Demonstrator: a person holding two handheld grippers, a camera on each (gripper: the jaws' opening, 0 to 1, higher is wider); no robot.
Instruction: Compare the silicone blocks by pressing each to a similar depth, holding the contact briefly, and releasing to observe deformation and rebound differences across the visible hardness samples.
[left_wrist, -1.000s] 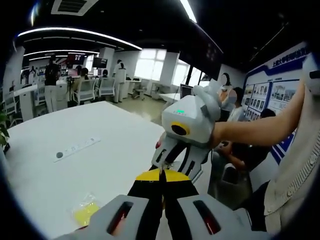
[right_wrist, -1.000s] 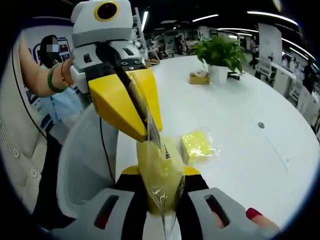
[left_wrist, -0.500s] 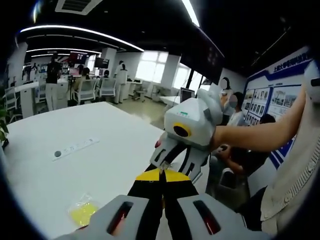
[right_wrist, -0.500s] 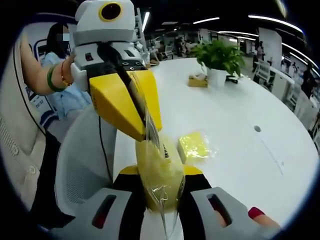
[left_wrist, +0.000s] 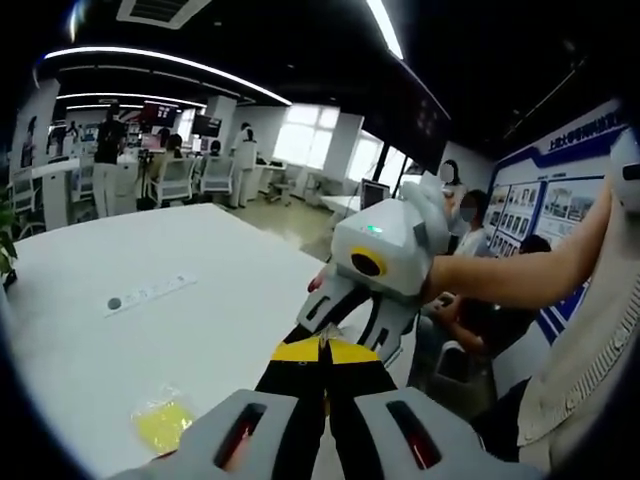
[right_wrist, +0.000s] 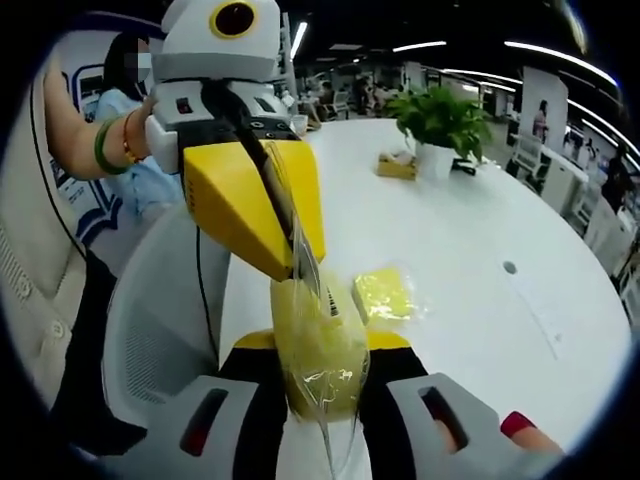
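Yellow bagged block (right_wrist: 318, 345) pinched by both hand-held grippers.

Left gripper (right_wrist: 292, 265): white housing at the top, a black middle section carrying a small red mark and a row of screws, and broad yellow wedge-shaped jaws with dark inner faces. A black cable runs down below its body. In its own view its jaws rise as black bars with yellow tips from grey bases with dark red-lit slots.

Right gripper (left_wrist: 322, 338): white-grey rounded housing with a small green light on top and black ribbed jaw arms.

Person: cream ribbed knit garment with a button; green and orange bands on the left wrist (right_wrist: 112, 147); red nail polish on one fingertip (right_wrist: 518, 425).
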